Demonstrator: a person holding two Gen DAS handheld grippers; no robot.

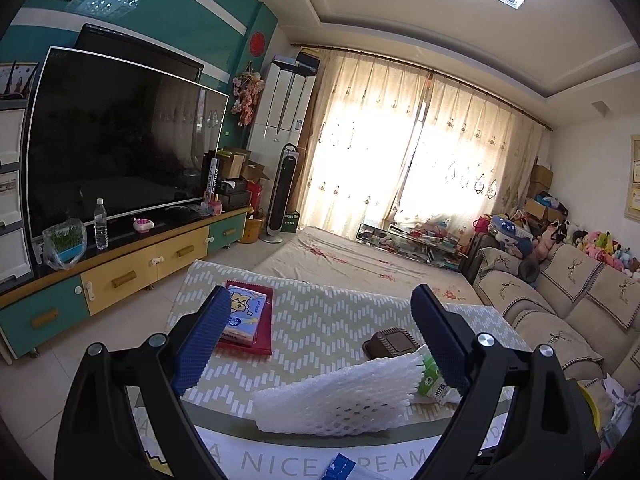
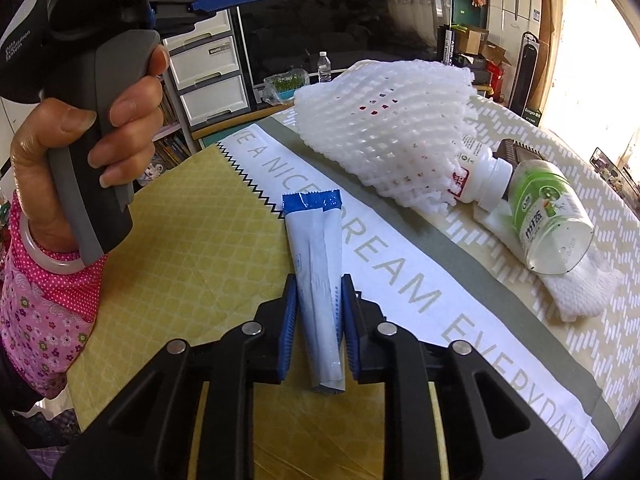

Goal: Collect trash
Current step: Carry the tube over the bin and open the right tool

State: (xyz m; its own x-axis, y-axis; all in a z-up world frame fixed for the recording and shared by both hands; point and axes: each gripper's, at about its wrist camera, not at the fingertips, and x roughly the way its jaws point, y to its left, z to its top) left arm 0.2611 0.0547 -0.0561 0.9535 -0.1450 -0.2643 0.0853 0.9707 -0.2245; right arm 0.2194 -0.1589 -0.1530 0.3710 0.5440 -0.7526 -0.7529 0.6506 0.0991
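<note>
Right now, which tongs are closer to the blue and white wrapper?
Right. The right tongs are clamped around the blue and white wrapper on the table. The left tongs hang open above the white foam net, with the wrapper just below them, untouched.

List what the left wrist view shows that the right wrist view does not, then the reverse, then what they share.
Left wrist only: the open left tool, nothing between its pads; a tissue pack on a red tray; a sofa.
Right wrist only: the right tool closed on a blue-white wrapper; a white bottle; the hand gripping the left tool's handle.
Both: the foam net, the green-labelled bottle, the brown box, the TV.
</note>
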